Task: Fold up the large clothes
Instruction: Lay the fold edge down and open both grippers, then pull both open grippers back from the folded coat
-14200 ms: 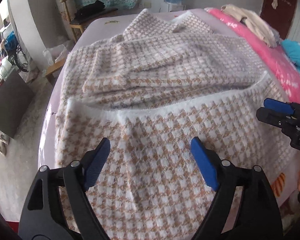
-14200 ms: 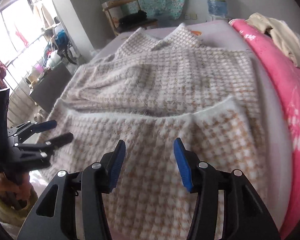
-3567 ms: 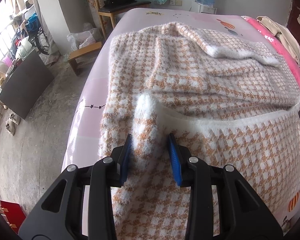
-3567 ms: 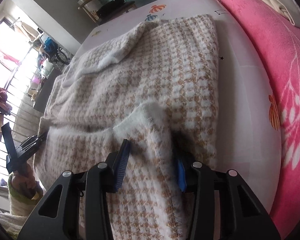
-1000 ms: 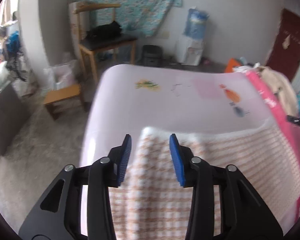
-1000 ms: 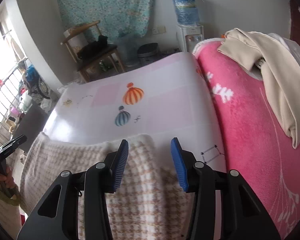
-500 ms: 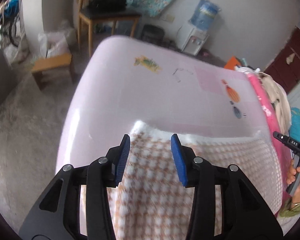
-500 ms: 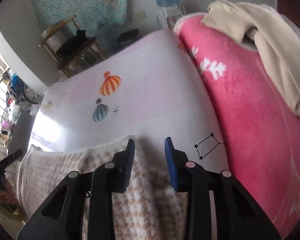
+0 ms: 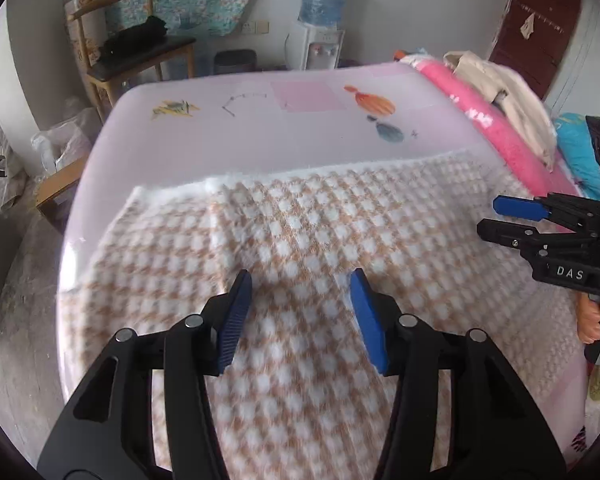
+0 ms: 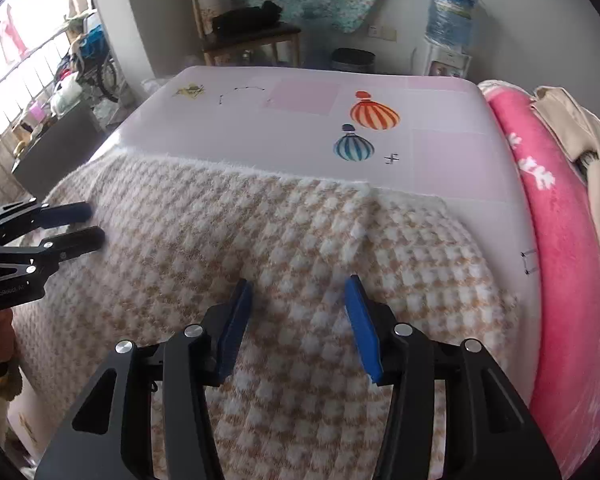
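Left wrist, checked garment flat below parted, empty jaws

Both wrist cameras look steeply down, close over the checked garment, each glimpsing the other's claw.

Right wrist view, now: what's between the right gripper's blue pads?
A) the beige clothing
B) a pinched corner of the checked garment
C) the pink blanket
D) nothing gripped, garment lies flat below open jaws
D: the right gripper has its pads apart with no fabric pinched; the checked garment lies flat on the bed beneath them.
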The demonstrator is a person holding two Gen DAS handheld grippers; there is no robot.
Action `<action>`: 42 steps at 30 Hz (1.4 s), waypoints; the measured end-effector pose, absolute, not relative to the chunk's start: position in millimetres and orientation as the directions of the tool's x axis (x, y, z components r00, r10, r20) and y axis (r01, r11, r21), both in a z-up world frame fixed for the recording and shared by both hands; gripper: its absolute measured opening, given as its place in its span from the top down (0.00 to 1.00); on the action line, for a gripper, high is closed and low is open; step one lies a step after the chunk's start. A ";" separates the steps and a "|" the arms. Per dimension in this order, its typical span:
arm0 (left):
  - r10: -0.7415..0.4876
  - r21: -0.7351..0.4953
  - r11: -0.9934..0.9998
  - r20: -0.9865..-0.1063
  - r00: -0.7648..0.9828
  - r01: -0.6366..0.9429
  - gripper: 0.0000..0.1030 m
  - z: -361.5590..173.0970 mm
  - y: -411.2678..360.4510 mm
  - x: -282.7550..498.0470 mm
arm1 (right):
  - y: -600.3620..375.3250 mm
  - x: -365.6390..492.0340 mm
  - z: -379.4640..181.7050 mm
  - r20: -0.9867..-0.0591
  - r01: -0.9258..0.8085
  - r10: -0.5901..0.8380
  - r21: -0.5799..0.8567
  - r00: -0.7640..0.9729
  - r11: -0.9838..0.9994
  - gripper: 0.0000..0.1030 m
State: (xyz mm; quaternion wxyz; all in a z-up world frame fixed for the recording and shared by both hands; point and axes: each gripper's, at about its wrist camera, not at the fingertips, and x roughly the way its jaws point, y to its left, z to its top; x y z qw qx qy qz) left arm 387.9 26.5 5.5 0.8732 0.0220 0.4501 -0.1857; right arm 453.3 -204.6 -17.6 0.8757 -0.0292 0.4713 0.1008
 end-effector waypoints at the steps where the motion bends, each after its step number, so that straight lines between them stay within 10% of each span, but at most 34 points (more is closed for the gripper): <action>1: -0.315 -0.125 0.925 -0.782 0.538 0.359 0.53 10.9 30.0 375.7 | -201.7 439.7 -8.8 -0.816 -0.229 0.172 0.049 0.552 0.972 0.54; 22: -0.241 0.032 0.902 -0.791 0.563 0.432 0.41 -37.1 7.8 254.4 | -132.3 330.1 -53.3 -0.826 -0.296 0.173 0.008 0.536 0.955 0.40; 42: -0.223 -0.180 0.975 -0.783 0.581 0.132 0.31 -44.0 105.6 242.2 | -222.9 288.0 -68.3 -0.818 -0.016 0.072 0.076 0.570 0.997 0.35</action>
